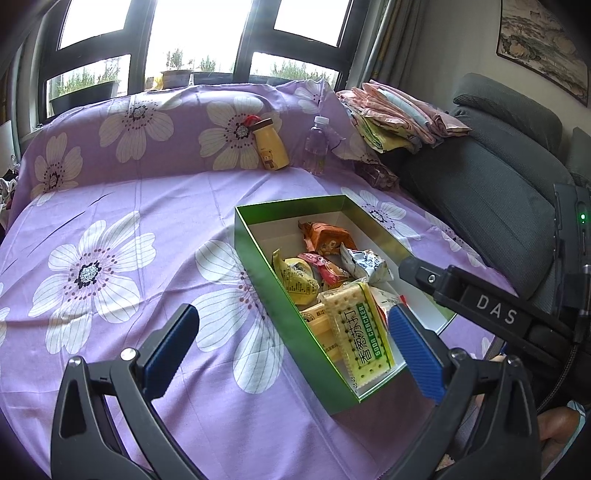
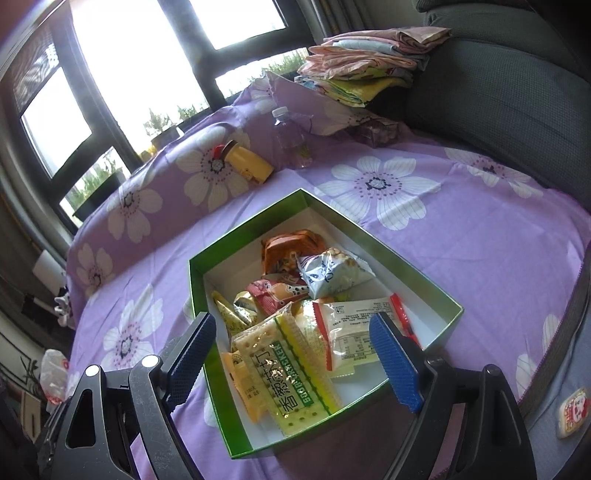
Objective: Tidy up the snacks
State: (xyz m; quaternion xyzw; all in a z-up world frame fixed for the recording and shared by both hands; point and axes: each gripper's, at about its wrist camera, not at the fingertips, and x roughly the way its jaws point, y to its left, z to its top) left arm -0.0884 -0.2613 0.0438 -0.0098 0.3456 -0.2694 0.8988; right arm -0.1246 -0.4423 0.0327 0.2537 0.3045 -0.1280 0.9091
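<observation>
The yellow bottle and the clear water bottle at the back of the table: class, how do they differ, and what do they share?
The yellow bottle is opaque, carries a bear picture and has a brown cap; the clear water bottle is see-through with a white cap. The yellow one leans against the cloth-covered ridge; the clear one stands more upright. Both sit outside the green box.

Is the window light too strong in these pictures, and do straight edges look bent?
Left wrist view: window panes blown white, green box evenly lit, its edges nearly straight. Right wrist view: window also blown out, hazy glare nearby; the box rim bows, corners darken.
</observation>
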